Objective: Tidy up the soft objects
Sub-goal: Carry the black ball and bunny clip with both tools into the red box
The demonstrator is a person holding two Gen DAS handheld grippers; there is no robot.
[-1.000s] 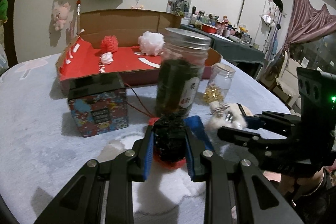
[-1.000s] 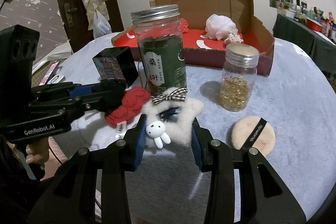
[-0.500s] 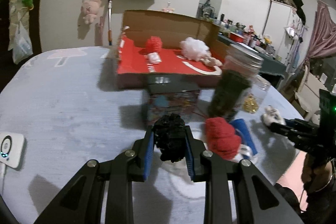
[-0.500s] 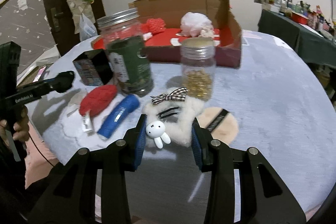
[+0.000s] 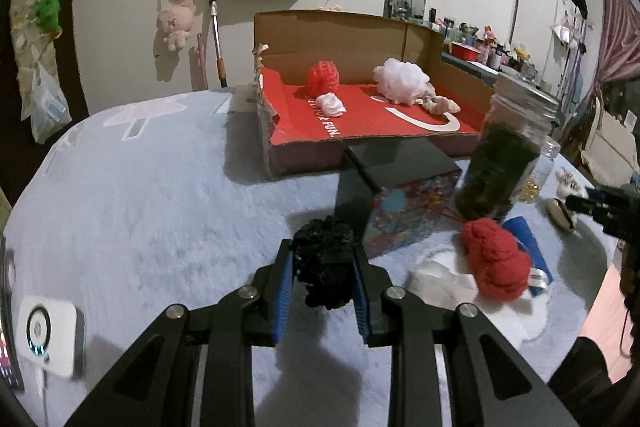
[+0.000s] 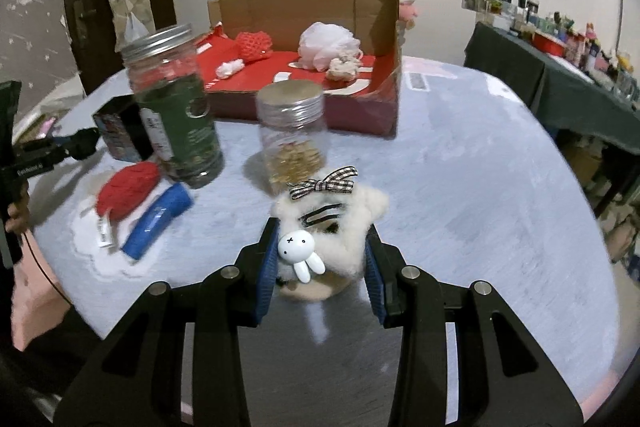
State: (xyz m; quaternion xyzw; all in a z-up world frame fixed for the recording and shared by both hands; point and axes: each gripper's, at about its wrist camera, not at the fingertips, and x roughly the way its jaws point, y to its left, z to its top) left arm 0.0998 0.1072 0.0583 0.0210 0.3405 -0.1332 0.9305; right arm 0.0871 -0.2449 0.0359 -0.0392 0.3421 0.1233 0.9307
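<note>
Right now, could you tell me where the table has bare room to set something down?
The left side is bare, from the white device to the cardboard box. The right side, right of the small jar, is bare too. It is crowded around the tall jar, red knit and blue roll.

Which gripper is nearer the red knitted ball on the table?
Left. The left gripper, shut on a black pompom, is just beside the red knitted ball; the right gripper, holding a white fluffy clip, is farther off.
</note>
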